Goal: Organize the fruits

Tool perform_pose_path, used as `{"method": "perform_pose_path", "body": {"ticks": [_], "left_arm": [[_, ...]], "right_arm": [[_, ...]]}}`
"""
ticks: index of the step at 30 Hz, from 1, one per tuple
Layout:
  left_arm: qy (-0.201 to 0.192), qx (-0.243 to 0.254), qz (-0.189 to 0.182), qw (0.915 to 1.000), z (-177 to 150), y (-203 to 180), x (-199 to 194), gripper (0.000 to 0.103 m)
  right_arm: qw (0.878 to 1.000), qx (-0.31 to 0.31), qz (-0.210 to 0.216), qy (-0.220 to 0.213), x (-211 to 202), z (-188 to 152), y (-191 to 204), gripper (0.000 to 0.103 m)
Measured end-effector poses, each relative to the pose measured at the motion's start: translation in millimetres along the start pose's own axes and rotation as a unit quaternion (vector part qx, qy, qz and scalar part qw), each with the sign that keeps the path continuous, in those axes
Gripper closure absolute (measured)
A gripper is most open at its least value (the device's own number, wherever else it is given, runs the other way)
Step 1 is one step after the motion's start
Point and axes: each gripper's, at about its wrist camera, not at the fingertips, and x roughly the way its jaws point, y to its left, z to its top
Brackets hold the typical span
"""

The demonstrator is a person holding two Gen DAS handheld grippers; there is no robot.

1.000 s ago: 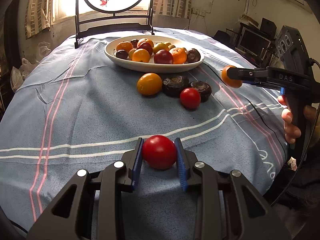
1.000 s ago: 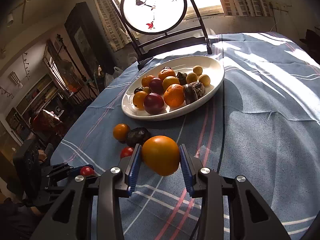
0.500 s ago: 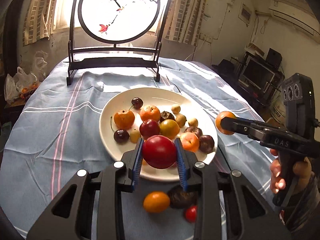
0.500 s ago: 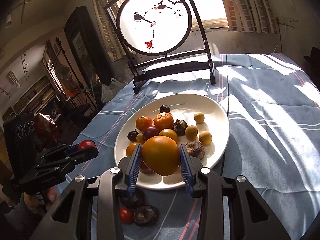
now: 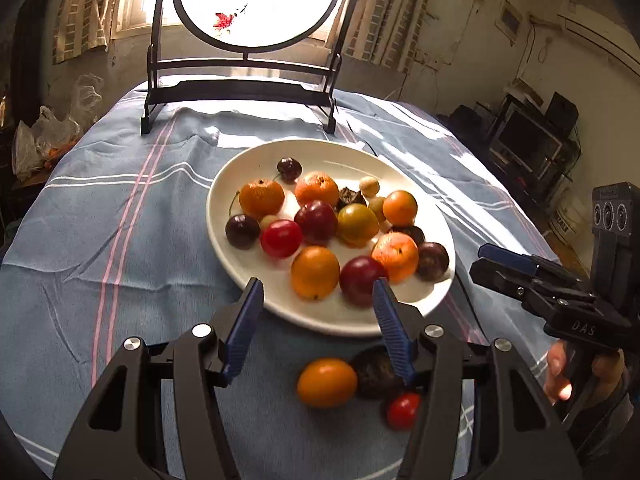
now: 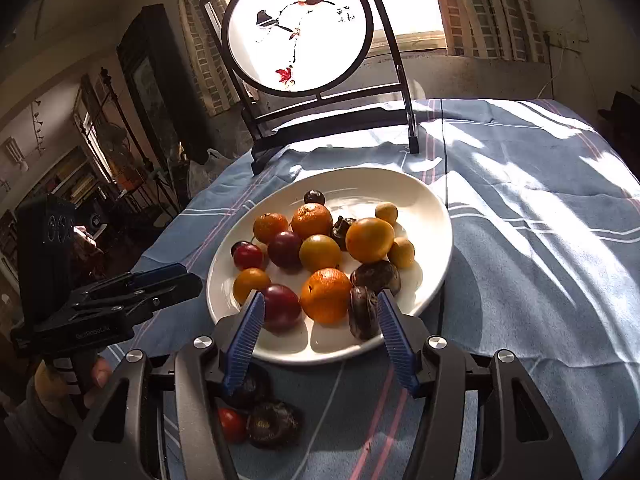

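- Left gripper (image 5: 318,328) gapes wide and empty over the glossy white plate's (image 5: 240,272) 6 o'clock rim; right gripper (image 6: 320,334) likewise.
- Fruits (image 5: 316,224) lie piled in the plate.
- Only the left view shows an orange tomato (image 5: 327,382) at 6 o'clock on the striped cloth.
- Tabletop cloth (image 6: 540,240) is wrinkled.

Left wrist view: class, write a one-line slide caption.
Open left hand-held gripper above the white plate of fruit; three fruits remain on the tablecloth.
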Motion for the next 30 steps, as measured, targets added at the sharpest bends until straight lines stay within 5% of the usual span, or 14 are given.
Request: {"method": "perform_pose_path", "body": {"ticks": [7, 13, 18, 26, 30], "left_arm": [[0.047, 0.072, 0.033, 0.9957, -48, -16, 5, 0.048], [0.078, 0.090, 0.039, 0.9921, -51, -18, 26, 0.063], [0.088, 0.087, 0.032, 0.9918, -41, -14, 38, 0.064], [0.043, 0.086, 0.029, 0.9949, -43, -16, 18, 0.068], [0.025, 0.065, 0.003, 0.9976, -56, -15, -10, 0.068]], "right_arm": [[0.999, 0.044, 0.013, -0.001, -25, -52, -18, 0.044], [0.997, 0.066, 0.036, 0.000, -26, -55, -25, 0.044], [0.996, 0.078, 0.046, 0.004, -25, -55, -28, 0.044], [0.998, 0.040, 0.037, 0.041, -13, -56, -11, 0.044], [0.998, -0.028, 0.015, 0.056, -7, -57, 18, 0.044]]}}
